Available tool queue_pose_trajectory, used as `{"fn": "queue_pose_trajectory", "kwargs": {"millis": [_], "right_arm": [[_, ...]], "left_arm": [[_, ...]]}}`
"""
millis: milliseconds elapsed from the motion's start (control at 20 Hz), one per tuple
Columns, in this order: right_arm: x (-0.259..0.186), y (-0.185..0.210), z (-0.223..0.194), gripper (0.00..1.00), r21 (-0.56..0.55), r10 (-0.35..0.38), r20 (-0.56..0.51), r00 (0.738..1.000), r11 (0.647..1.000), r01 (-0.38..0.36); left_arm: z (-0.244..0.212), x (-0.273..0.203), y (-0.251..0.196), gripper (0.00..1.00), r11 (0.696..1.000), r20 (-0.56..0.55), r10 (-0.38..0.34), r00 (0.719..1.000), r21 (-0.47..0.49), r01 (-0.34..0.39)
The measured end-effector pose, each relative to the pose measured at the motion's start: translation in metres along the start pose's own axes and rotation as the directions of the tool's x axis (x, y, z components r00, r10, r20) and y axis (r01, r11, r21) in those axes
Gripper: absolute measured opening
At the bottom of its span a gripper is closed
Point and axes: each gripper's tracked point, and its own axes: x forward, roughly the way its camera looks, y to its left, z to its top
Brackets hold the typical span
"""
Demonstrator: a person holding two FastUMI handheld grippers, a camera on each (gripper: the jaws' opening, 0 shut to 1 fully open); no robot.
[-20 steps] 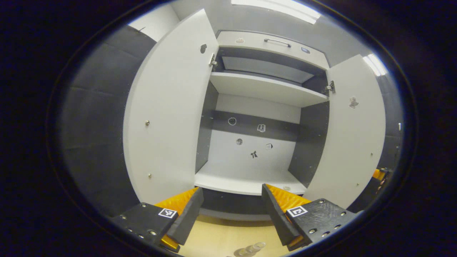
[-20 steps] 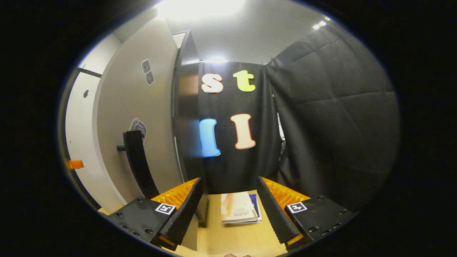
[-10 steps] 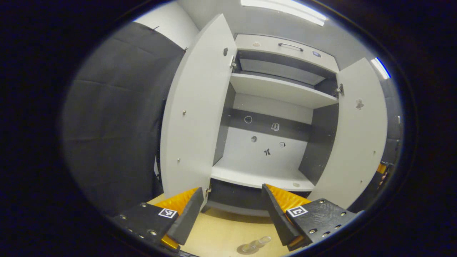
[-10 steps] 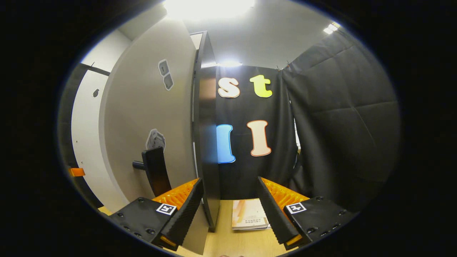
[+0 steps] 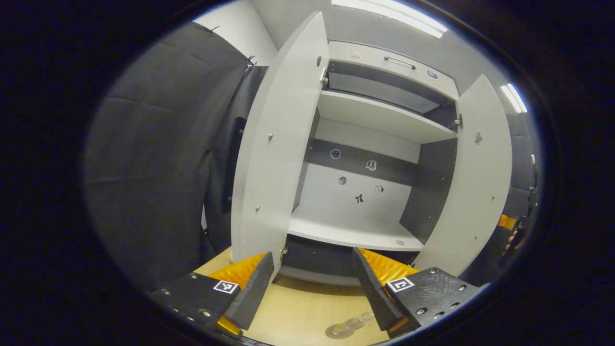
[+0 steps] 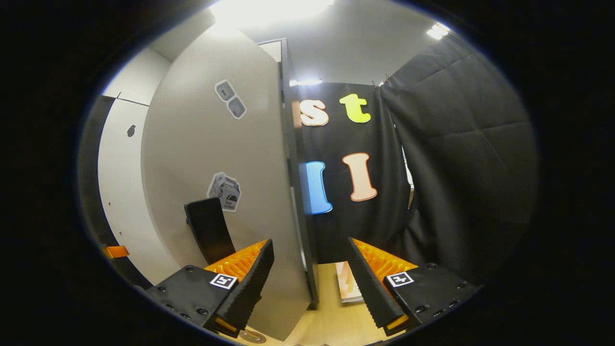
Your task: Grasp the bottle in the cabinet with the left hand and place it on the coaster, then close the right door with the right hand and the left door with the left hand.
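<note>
Bottle lies on the tabletop coaster below the released left gripper, while the released right gripper straddles the right door edge, apparently to swing it closed.

In the left gripper view we face the cabinet with both doors swung open: left door edge-on toward us, right door angled outward. Our left gripper hangs before the cabinet base, jaws spread, nothing between them. The lower shelf carries no bottle. On the wooden tabletop, the clear bottle shows at the bottom edge, by the right finger.
</note>
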Motion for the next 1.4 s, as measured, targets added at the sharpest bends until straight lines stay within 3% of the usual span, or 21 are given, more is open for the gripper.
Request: {"fn": "queue_pose_trajectory", "kwargs": {"millis": [200, 250, 300, 500, 650, 850, 900, 1000, 1100, 1150, 1200, 1250, 1300, 1400], "right_arm": [[0.014, 0.042, -0.005, 0.97, -0.005, 0.044, 0.016, 0.999, 0.999, -0.044], [0.018, 0.055, -0.006, 0.97, 0.004, 0.058, 0.015, 0.998, 0.998, -0.058], [0.022, 0.069, -0.004, 0.97, 0.014, 0.077, 0.027, 0.997, 0.997, -0.078], [0.027, 0.109, 0.000, 0.97, -0.011, 0.131, 0.056, 0.990, 0.991, -0.131], [0.022, 0.117, -0.006, 0.97, -0.053, 0.121, 0.057, 0.991, 0.992, -0.118], [0.021, 0.115, -0.015, 0.97, -0.046, 0.077, 0.044, 0.996, 0.996, -0.075], [0.019, 0.114, -0.016, 0.97, -0.038, 0.065, 0.043, 0.997, 0.997, -0.063], [0.015, 0.112, -0.022, 0.97, -0.026, 0.044, 0.042, 0.998, 0.999, -0.043], [0.009, 0.110, -0.028, 0.97, -0.025, 0.022, 0.036, 0.999, 0.999, -0.021], [0.007, 0.109, -0.031, 0.97, -0.028, 0.011, 0.034, 0.999, 1.000, -0.010], [0.005, 0.109, -0.035, 0.97, -0.032, 0.001, 0.030, 1.000, 0.999, 0.000], [0.003, 0.109, -0.039, 0.97, -0.035, -0.008, 0.023, 1.000, 0.999, 0.008], [0.000, 0.109, -0.043, 0.97, -0.036, -0.013, 0.015, 1.000, 0.999, 0.014], [-0.007, 0.114, -0.050, 0.97, -0.039, -0.023, 0.001, 1.000, 0.999, 0.023]], "left_arm": [[0.000, -0.008, 0.015, 0.95, 1.000, 0.000, -0.009, 1.000, 0.009, 0.009], [0.001, -0.010, 0.019, 1.00, 1.000, 0.003, -0.013, 1.000, 0.004, 0.013], [0.001, -0.012, 0.026, 0.95, 1.000, 0.007, -0.014, 1.000, -0.001, 0.014], [0.011, -0.029, 0.055, 0.95, 1.000, 0.035, 0.016, 0.999, 0.025, -0.017], [0.021, -0.046, 0.083, 1.00, 0.997, 0.072, 0.044, 0.996, 0.060, -0.048], [0.032, -0.055, 0.131, 0.95, 0.992, 0.096, 0.083, 0.992, 0.089, -0.092], [0.037, -0.055, 0.142, 1.00, 0.990, 0.104, 0.095, 0.990, 0.096, -0.105], [0.052, -0.052, 0.167, 0.98, 0.986, 0.127, 0.112, 0.986, 0.111, -0.126], [0.064, -0.045, 0.186, 0.95, 0.987, 0.138, 0.102, 0.985, 0.111, -0.118], [0.070, -0.041, 0.196, 1.00, 0.989, 0.136, 0.090, 0.987, 0.106, -0.105], [0.076, -0.036, 0.208, 0.95, 0.990, 0.136, 0.086, 0.987, 0.101, -0.101], [0.083, -0.030, 0.220, 1.00, 0.991, 0.139, 0.083, 0.987, 0.097, -0.097], [0.084, -0.025, 0.231, 0.95, 0.992, 0.135, 0.071, 0.988, 0.089, -0.084], [0.094, -0.013, 0.244, 1.00, 0.996, 0.140, 0.048, 0.989, 0.068, -0.058]]}}
